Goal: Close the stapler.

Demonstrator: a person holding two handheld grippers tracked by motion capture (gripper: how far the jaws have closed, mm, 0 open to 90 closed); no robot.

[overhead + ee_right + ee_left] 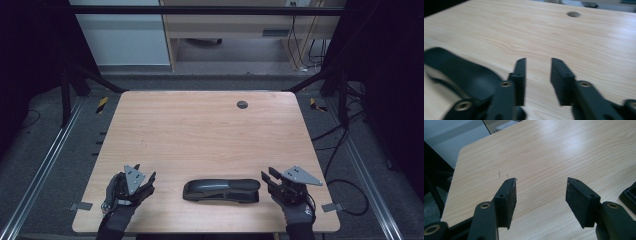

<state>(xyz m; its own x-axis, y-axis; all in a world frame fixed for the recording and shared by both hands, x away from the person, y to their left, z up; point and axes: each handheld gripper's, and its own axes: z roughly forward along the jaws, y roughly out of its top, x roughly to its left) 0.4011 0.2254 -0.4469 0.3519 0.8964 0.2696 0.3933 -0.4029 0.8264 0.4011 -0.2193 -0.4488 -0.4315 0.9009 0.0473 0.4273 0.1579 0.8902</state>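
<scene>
A long black stapler-like object (221,190) lies flat near the table's front edge, between my two grippers. My left gripper (145,176) rests to its left, held by a gloved hand. In the left gripper view its jaws (541,185) stand open over bare wood, and one corner of the black object (630,195) shows at the right edge. My right gripper (267,176) sits just off the object's right end. In the right gripper view the jaws (538,62) are open with nothing between them, and the black object (461,72) lies blurred to their left.
The wooden table (200,125) has a round cable hole (242,104) near its far edge, also seen as the hole (574,14). Black frame posts and cables stand on the floor around the table. A wooden cabinet stands beyond it.
</scene>
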